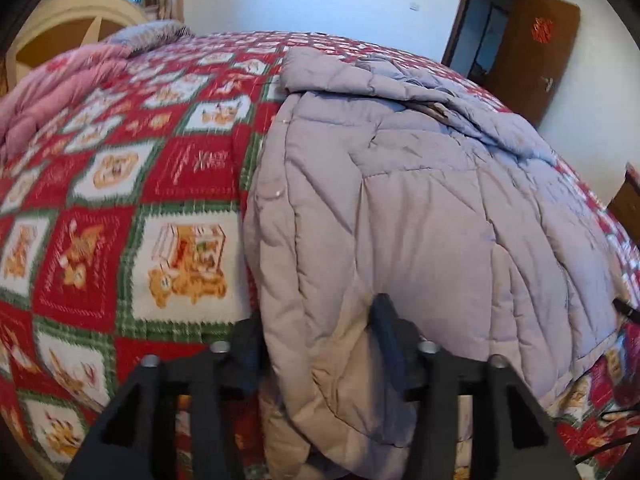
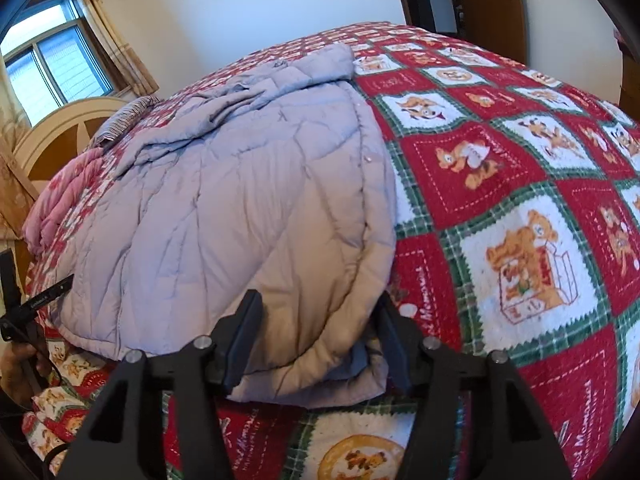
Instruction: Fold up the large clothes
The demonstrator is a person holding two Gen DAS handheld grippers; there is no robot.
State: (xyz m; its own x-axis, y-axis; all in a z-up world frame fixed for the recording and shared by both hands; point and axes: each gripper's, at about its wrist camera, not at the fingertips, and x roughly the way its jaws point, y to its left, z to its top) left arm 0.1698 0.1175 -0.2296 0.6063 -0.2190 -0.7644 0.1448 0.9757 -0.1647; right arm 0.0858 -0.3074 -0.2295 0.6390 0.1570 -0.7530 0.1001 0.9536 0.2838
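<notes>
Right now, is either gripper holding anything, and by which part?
Both straddle the grey quilted down coat at its near hem: left gripper and right gripper at opposite corners. Whether they are clamped cannot be told.

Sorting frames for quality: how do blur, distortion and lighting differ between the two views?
Left wrist view: motion blur smears the red-and-green patchwork bedspread; grey quilted coat softer too. Right wrist view: sharper, bedspread prints crisp. Both: fisheye bulges the bed, dark corners; daylight from the window, no harsh glare.
</notes>
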